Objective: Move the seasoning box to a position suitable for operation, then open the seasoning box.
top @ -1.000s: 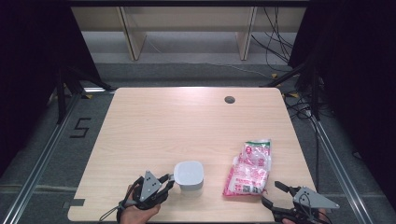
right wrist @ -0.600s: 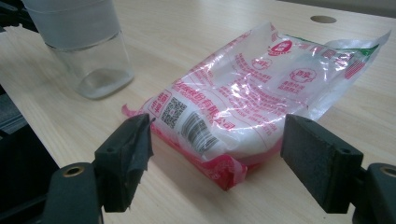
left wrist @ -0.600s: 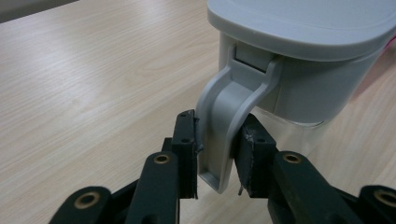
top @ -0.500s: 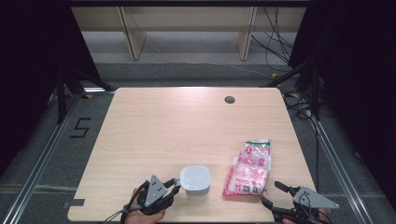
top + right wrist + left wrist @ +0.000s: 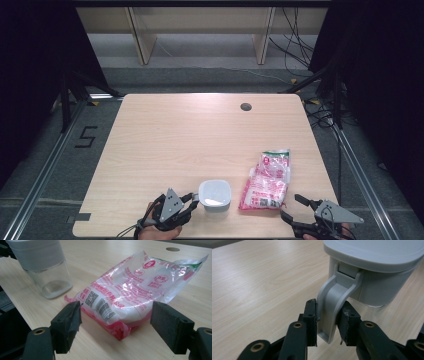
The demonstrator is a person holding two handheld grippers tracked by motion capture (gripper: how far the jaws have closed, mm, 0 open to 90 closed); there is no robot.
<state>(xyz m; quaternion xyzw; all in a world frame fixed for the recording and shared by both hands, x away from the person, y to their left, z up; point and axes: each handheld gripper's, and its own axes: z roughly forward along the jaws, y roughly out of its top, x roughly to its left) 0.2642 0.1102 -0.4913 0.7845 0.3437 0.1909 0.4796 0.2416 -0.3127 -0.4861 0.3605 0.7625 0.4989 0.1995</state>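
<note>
A clear container with a grey lid (image 5: 215, 195) stands near the table's front edge. Its grey lid latch (image 5: 329, 302) hangs down between the jaws of my left gripper (image 5: 327, 322), and both pads lie against it. Those jaws have just been opening a little with the latch still between them. From above, the left gripper (image 5: 196, 201) sits just left of the container. A pink and white sealed bag (image 5: 267, 180) lies to the container's right. My right gripper (image 5: 292, 207) is open just in front of the bag (image 5: 130, 290), with nothing between its pads. The container (image 5: 42, 267) stands left of the bag.
The wooden table (image 5: 190, 135) has a round cable hole (image 5: 245, 106) at the back right. Shelving and cables stand beyond the far edge. A metal frame rail (image 5: 45, 175) runs along each side on the floor.
The container has slid a little to the right and toward the front edge, and my left gripper has gone with it. The right gripper and the bag have stayed put.
</note>
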